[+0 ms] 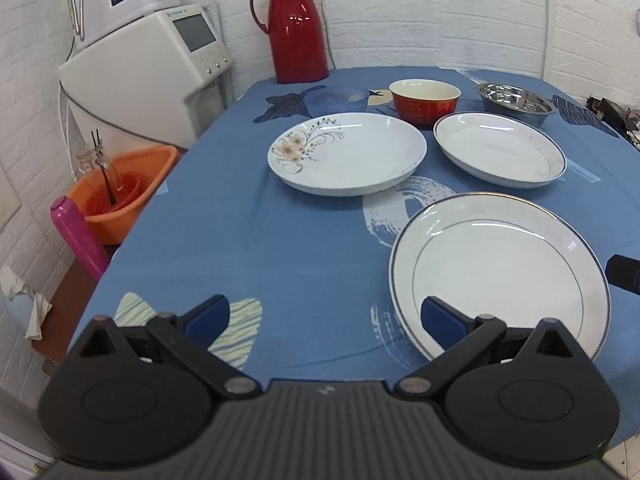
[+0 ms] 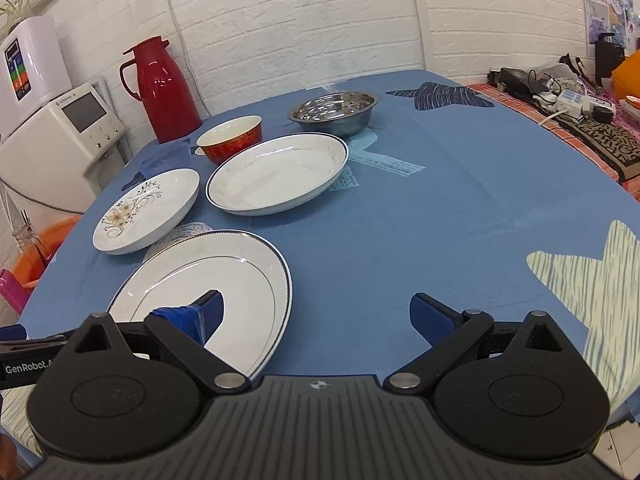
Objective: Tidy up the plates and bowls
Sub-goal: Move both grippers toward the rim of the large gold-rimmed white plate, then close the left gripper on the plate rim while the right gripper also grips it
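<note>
On the blue tablecloth (image 2: 400, 208), the rimmed flat plate (image 1: 500, 268) sits nearest the table's front edge. Behind that plate lie the flower-patterned plate (image 1: 348, 154) and a deeper white dish (image 1: 500, 152); farther behind stand a red bowl (image 1: 425, 100), a steel bowl (image 1: 516, 102) and what looks like a small blue bowl (image 1: 336, 101), hard to make out. The left gripper (image 1: 324, 316) hovers with fingers spread wide, one tip over the flat plate's near rim. The right gripper (image 2: 316, 312) is likewise spread apart, gripping nothing, one finger above the same plate. A red thermos jug (image 1: 294, 24) stands far behind.
</note>
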### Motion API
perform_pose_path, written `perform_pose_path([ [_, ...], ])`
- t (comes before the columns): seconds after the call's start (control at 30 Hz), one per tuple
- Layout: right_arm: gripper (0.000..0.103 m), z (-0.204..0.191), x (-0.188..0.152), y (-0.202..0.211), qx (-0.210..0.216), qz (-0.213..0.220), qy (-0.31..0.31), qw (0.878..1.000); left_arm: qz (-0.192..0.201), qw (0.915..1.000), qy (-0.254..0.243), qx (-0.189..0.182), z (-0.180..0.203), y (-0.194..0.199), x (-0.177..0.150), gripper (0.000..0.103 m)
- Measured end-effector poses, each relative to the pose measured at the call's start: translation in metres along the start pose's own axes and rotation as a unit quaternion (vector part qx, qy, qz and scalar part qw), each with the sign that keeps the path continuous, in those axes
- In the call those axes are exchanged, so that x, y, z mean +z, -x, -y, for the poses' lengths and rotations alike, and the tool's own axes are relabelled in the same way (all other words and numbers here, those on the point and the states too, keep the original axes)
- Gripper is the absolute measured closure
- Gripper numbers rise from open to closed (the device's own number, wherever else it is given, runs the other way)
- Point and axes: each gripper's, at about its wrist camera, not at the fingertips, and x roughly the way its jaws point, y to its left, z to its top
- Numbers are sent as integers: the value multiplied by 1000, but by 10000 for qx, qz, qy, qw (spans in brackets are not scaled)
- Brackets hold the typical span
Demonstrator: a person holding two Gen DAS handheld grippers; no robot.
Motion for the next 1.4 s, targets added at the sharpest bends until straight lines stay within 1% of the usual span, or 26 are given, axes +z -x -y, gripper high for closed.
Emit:
perform_pose_path([
  [0.23, 16, -5, 6, -14, 78, -206, 63, 9997, -30, 10000, -79, -47, -4, -14, 14, 2],
  [0.43, 16, -3, 4, -28, 123, -446, 34, 9989, -264, 9990, -35, -352, -7, -29, 18, 2],
  [0.63, 16, -4, 3, -50, 231, -723, -45, 9971, -495, 9960, 58, -744, -9, -43, 20, 2],
  [0.7, 15, -10, 3, -55, 164, -698, 88, 9974, -558, 9949, 74, -839, -10, -48, 19, 2],
  [0.77, 15, -15, 3, -60, 113, -706, 217, 9972, -584, 9948, 20, -837, -10, -53, 19, 2],
  [0.87, 14, -28, 2, -68, -43, -767, 700, 9946, -644, 9945, -41, -826, -8, -60, 20, 2],
  [0.9, 15, -30, 1, -68, -12, -718, 824, 9940, -667, 9942, -53, -843, -7, -62, 19, 2],
  [0.93, 13, -28, 0, -68, 105, -703, 782, 9944, -701, 9937, -60, -868, -7, -64, 19, 2],
  [1.03, 13, -24, -5, -66, 245, -518, 932, 9940, -758, 9921, -81, -1000, -6, -67, 18, 2],
  [1.07, 13, -22, -4, -66, 338, -531, 992, 9931, -766, 9917, -87, -1030, -5, -67, 18, 2],
  [1.13, 13, -22, -2, -65, 426, -655, 1078, 9911, -824, 9899, -88, -1149, -4, -69, 17, 2],
  [1.2, 13, -26, 3, -64, 504, -899, 1157, 9879, -902, 9873, -42, -1307, -3, -70, 18, 2],
  [1.3, 13, -34, 1, -63, 829, -1075, 1403, 9808, -967, 9858, -124, -1364, 1, -69, 18, 2],
  [1.4, 13, -36, 5, -65, 985, -1276, 1568, 9744, -1018, 9851, -137, -1382, 2, -69, 19, 2],
])
